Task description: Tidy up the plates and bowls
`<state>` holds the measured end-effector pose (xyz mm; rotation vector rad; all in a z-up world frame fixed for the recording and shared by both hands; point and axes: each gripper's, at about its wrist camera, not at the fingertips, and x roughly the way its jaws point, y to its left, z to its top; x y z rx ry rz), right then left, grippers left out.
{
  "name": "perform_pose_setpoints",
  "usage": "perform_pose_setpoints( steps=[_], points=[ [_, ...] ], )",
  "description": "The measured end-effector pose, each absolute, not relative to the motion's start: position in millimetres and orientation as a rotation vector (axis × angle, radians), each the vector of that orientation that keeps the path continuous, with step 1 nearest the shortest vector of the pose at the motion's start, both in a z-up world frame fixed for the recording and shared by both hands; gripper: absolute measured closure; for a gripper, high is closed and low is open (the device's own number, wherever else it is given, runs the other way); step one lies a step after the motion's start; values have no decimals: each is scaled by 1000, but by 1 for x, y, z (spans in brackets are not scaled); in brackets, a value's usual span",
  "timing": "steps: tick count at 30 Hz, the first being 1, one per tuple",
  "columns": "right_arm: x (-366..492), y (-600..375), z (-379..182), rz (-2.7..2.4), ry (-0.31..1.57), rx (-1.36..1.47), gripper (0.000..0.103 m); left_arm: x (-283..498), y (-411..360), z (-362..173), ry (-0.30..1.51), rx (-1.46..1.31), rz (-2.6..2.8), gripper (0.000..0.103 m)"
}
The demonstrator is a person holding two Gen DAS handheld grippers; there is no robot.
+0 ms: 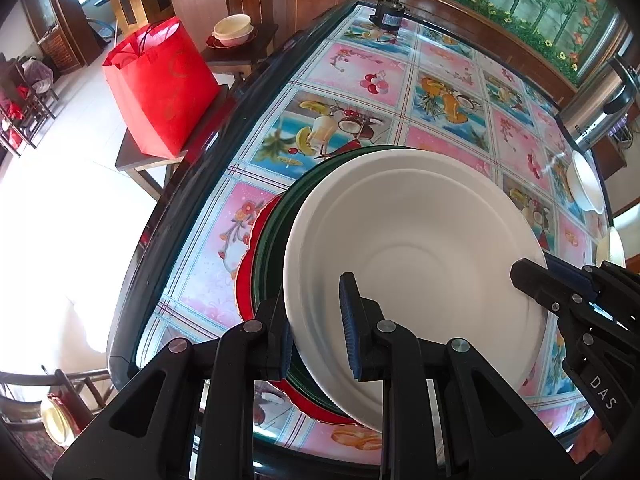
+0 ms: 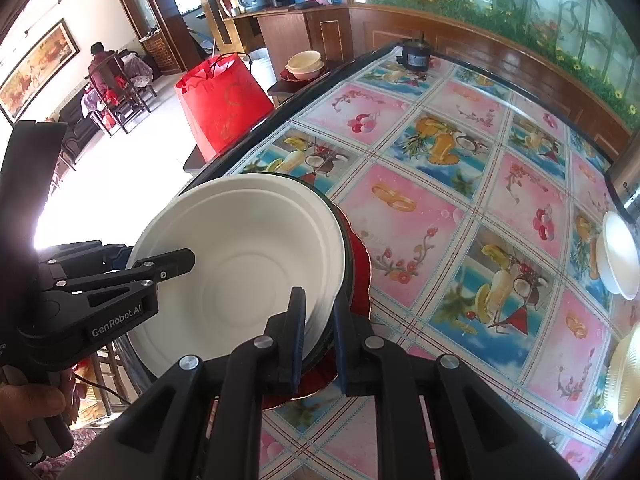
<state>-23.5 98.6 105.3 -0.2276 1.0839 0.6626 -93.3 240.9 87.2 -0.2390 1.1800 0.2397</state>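
A stack of white bowls [image 1: 416, 248] [image 2: 244, 256] sits on dark green plates [image 1: 276, 240], with a red scalloped plate [image 1: 244, 280] [image 2: 360, 268] under them. The stack is at the near left part of the fruit-print table [image 1: 360, 68] [image 2: 460, 200]. My left gripper [image 1: 318, 332] is shut on the left rim of the white and green stack. My right gripper [image 2: 319, 332] is shut on the opposite rim, and it also shows at the right in the left wrist view [image 1: 532, 280]. Whether the red plate rests on the table I cannot tell.
A red bag [image 1: 160, 84] [image 2: 224, 104] stands on a stool beside the table's left edge. Cream bowls [image 1: 232, 30] sit on a farther stool. A black motor [image 1: 386, 16] lies at the table's far end. A white bowl [image 2: 618, 256], a ribbed cream bowl [image 2: 624, 376] and a steel kettle [image 1: 596, 108] are at the right.
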Motion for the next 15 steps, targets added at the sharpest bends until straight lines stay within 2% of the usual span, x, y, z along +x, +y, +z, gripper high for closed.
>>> perform_pose_setpoints(
  steps=[15],
  points=[
    [-19, 102, 99, 654, 1097, -238, 90, -90, 240, 78, 1195, -225, 243, 82]
  ],
)
